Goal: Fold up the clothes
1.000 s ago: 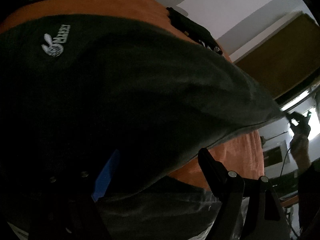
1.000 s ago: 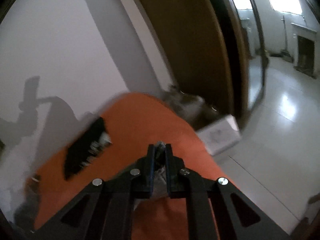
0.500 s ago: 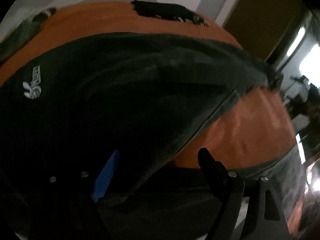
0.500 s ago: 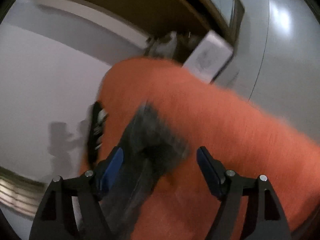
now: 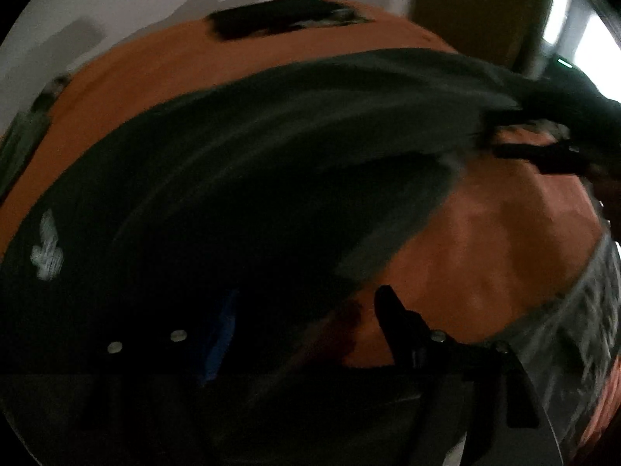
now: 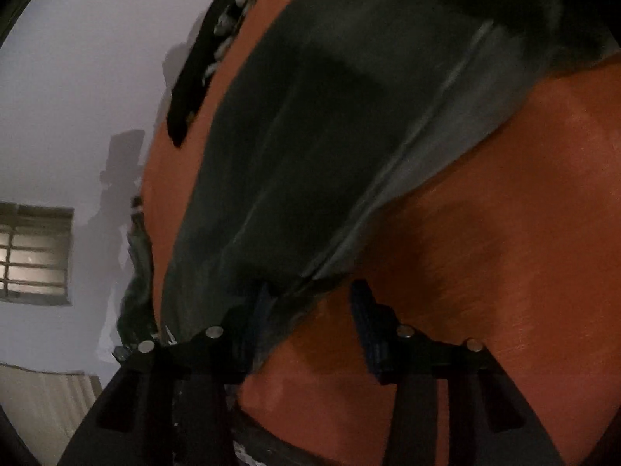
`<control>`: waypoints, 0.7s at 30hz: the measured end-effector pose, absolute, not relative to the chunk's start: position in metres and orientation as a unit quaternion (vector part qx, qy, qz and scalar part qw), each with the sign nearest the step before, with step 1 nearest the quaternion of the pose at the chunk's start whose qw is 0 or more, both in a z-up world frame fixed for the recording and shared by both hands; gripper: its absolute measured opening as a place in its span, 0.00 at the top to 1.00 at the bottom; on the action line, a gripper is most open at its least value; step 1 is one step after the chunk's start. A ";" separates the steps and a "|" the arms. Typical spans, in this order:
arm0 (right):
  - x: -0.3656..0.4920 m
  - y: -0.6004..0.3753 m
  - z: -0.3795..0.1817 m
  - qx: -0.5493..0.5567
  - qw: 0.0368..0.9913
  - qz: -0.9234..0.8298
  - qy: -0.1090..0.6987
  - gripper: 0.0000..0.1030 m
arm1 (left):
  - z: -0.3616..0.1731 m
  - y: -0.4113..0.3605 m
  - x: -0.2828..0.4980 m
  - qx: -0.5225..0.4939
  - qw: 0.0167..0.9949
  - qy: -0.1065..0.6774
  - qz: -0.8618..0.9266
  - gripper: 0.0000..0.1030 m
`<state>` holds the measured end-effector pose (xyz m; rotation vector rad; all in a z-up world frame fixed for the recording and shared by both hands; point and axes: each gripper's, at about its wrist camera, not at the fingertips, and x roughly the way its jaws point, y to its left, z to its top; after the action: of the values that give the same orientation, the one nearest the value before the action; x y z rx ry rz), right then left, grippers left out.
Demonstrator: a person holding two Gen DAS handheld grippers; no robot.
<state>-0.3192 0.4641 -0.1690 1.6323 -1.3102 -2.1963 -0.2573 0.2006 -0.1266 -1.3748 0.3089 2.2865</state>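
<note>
- One dark grey-green cloth garment [image 5: 271,163] lies spread over the orange fabric-covered surface [image 5: 485,240]; it bears one small white printed logo [image 5: 46,250] near the left edge of the left wrist view.
- In the right wrist view the same garment [image 6: 330,124] runs from the top of the picture down to the jaws, a paler hem along its right edge.
- One left gripper [image 5: 306,326]: its jaws are closing, a fold of the garment draped over the left blue-padded finger [image 5: 221,338]; the other finger stands clear over the orange cover, so nothing is clamped.
- One right gripper [image 6: 310,318]: its jaws are closing, the garment's lower corner lying against the left pad while the right finger [image 6: 368,330] stands apart over bare orange; no grip yet.
- The right gripper also shows, blurred, at the garment's far tip in the left wrist view [image 5: 551,155].
- One black flat item with white marks [image 6: 209,62] lies on the far side of the orange surface, apart from the garment.
- One further crumpled dark-green cloth [image 5: 23,136] sits at the surface's left edge.
</note>
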 end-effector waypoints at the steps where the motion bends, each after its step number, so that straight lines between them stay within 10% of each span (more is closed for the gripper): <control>1: -0.322 0.458 -0.169 0.544 0.056 -0.723 -0.422 0.58 | -0.123 0.213 -0.257 -0.495 0.241 0.126 0.825 0.30; 5: -0.325 0.462 -0.169 0.528 0.029 -0.738 -0.418 0.60 | -0.131 0.249 -0.272 -0.493 0.262 0.165 0.813 0.31; 7: -0.328 0.469 -0.167 0.509 0.022 -0.744 -0.432 0.93 | -0.141 0.258 -0.282 -0.501 0.261 0.173 0.807 0.60; 10: -0.318 0.468 -0.150 0.489 0.030 -0.759 -0.429 0.96 | -0.135 0.251 -0.281 -0.491 0.268 0.142 0.817 0.88; 21: -0.253 0.459 -0.141 0.578 0.072 -0.690 -0.430 0.93 | -0.117 0.223 -0.218 -0.469 0.317 0.176 0.806 0.90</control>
<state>-0.2526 0.4592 -0.1411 1.7361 -1.2933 -2.0720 -0.2178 0.2231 -0.1168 -1.2334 0.4622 2.1214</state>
